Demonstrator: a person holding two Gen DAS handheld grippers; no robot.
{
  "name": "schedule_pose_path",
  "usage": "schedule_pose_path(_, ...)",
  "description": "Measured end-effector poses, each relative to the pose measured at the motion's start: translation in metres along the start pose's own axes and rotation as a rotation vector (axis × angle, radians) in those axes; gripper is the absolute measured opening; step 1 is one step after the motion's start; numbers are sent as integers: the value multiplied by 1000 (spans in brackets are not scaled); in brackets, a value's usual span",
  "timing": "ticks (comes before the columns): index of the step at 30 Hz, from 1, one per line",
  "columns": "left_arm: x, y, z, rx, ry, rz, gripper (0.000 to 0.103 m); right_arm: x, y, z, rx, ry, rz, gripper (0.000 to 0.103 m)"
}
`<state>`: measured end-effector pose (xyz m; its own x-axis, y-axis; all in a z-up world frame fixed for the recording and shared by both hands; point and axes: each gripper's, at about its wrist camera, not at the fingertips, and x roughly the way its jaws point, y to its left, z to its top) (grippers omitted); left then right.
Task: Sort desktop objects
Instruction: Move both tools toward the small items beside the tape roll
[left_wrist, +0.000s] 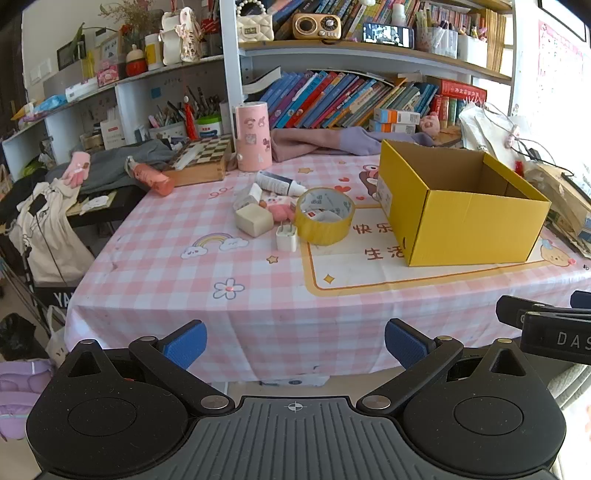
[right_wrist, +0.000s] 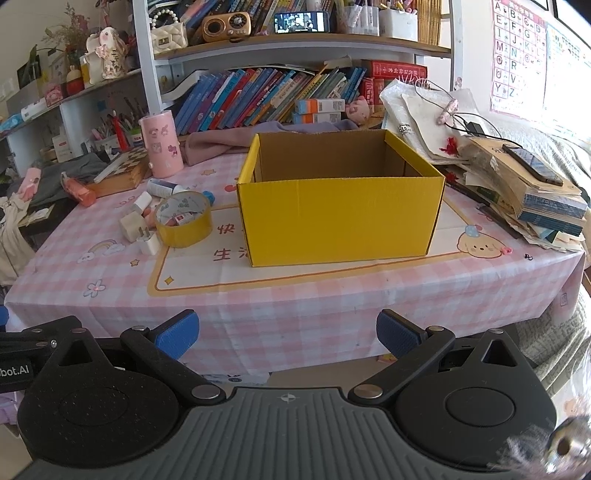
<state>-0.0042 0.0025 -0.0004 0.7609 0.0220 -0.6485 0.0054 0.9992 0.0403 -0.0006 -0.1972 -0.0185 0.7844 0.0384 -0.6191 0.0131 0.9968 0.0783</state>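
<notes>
An open yellow cardboard box (left_wrist: 465, 218) (right_wrist: 340, 218) stands on the pink checked tablecloth (left_wrist: 207, 280) (right_wrist: 295, 295); what its floor holds is hidden. Left of it lies a small heap: a yellow tape roll (left_wrist: 325, 216) (right_wrist: 183, 221), a white plug adapter (left_wrist: 286, 236) (right_wrist: 149, 242), a cream cube charger (left_wrist: 254, 219) (right_wrist: 132, 225), a white tube (left_wrist: 279, 182) (right_wrist: 162, 188) and a small pink toy (left_wrist: 279, 208). My left gripper (left_wrist: 295, 343) hangs open before the table's front edge, nothing between its blue pads. My right gripper (right_wrist: 288, 334) is likewise open and empty, facing the box.
A pink cylinder (left_wrist: 253, 136) (right_wrist: 162, 144), a chessboard box (left_wrist: 201, 158) and a pink bottle (left_wrist: 153, 179) stand behind the heap. Bookshelves fill the back. A stack of books and papers with a phone (right_wrist: 532, 164) crowds the right edge. The right gripper's body (left_wrist: 546, 325) shows beside the left one.
</notes>
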Motion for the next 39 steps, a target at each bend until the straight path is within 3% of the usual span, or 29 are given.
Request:
schedule_pose_path(32, 3, 8, 0, -14, 18, -10, 103, 2, 6, 2, -19, 23, 3, 103)
schedule_pose_path(39, 4, 3, 0, 24, 23, 9, 103, 3, 8, 2, -27, 26, 2, 103)
